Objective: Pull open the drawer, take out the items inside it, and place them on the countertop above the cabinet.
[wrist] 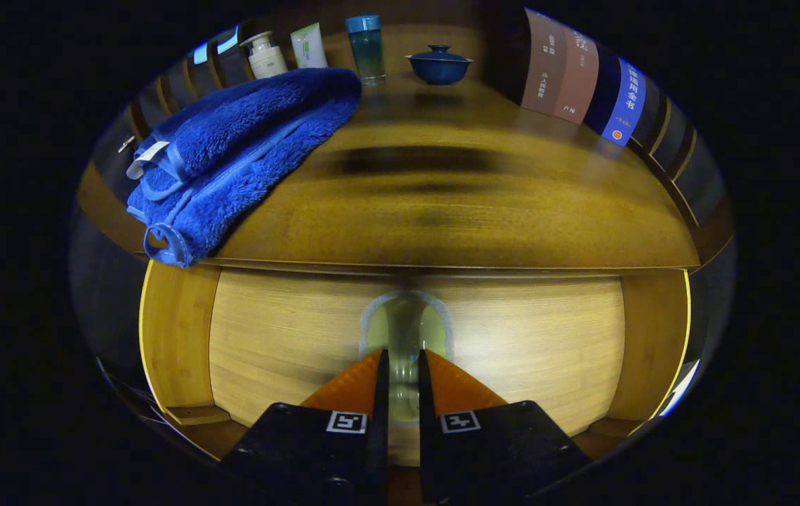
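Observation:
The wooden drawer (287, 337) stands pulled open below the countertop (456, 218), and I look down into it. A clear, pale greenish item with a rounded top (405, 320) stands up from between my fingers, over the drawer's floor. My gripper (403, 357) is nearly closed, and both fingers press on the lower part of that item. The fingers hide its bottom. A folded blue towel (231, 154) lies on the left of the countertop, and one corner hangs over the front edge.
At the back of the countertop stand a white pump bottle (265, 56), a white tube (309, 45), a blue-green tumbler (366, 48) and a blue lidded bowl (440, 65). Books (575, 77) lean at the back right. The drawer's side walls (178, 337) flank my gripper.

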